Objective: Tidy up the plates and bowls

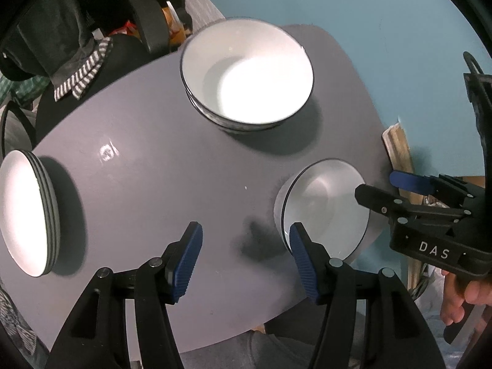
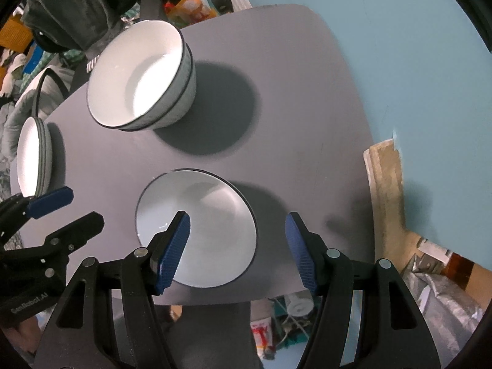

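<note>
A single white bowl with a dark rim point(image 2: 200, 227) sits near the front edge of the grey table point(image 2: 307, 107); in the left wrist view it point(image 1: 326, 206) is at the right. My right gripper point(image 2: 236, 243) is open, its left finger over the bowl's inside, the right finger outside the rim. A stack of white bowls point(image 2: 144, 77) stands farther back, also seen in the left wrist view point(image 1: 249, 73). A stack of white plates point(image 1: 27, 212) sits at the table's left edge. My left gripper point(image 1: 246, 258) is open and empty above the table.
The right gripper body point(image 1: 430, 215) shows at the right of the left wrist view. A dark chair with a striped cloth point(image 1: 80, 73) stands behind the table. Clutter and a wooden board point(image 2: 387, 178) lie on the blue floor to the right.
</note>
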`<state>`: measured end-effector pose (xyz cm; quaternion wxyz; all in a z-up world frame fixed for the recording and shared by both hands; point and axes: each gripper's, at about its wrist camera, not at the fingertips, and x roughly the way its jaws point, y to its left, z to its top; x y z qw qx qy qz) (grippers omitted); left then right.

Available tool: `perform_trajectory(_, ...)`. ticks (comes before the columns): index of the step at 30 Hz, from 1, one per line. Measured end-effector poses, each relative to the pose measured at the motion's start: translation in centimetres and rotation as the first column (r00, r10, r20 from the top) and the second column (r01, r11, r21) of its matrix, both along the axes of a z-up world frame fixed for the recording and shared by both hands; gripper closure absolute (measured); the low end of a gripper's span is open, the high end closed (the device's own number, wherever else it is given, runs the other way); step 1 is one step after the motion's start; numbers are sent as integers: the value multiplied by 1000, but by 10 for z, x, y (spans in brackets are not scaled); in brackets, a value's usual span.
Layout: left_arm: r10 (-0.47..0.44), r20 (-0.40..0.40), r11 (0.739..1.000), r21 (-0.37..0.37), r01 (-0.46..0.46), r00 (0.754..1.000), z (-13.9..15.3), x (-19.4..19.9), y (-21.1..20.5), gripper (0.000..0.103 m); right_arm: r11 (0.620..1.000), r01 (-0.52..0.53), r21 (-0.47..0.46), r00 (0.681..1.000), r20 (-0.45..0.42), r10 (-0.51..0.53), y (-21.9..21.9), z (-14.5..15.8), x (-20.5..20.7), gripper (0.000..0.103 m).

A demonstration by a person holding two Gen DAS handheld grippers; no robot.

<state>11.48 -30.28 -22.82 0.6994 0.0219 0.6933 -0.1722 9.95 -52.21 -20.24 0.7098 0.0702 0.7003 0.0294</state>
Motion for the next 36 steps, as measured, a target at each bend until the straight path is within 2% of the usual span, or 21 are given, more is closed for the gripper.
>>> perform_trajectory(7, -9, -23, 1000, -7, 8, 1000, -15, -3, -8, 43, 998, 58, 31, 998, -14, -58, -14, -13, -16, 40)
perform_trajectory(15, -32, -24, 999, -10, 32, 999, -29, -5, -22, 43, 997, 65, 36, 998, -10, -65, -15, -24, -23, 40)
perform_trajectory(22, -56, -29, 998, 25, 57, 998, -47, -5, -33, 43, 999, 29, 24, 1000, -9, -29, -14, -35, -25, 39)
perform_trajectory(36, -28, -38, 1000, 11, 28, 999, -60, 3, -34, 43, 1000, -3, 10, 1000, -17, 3, 1, -42, -25, 40)
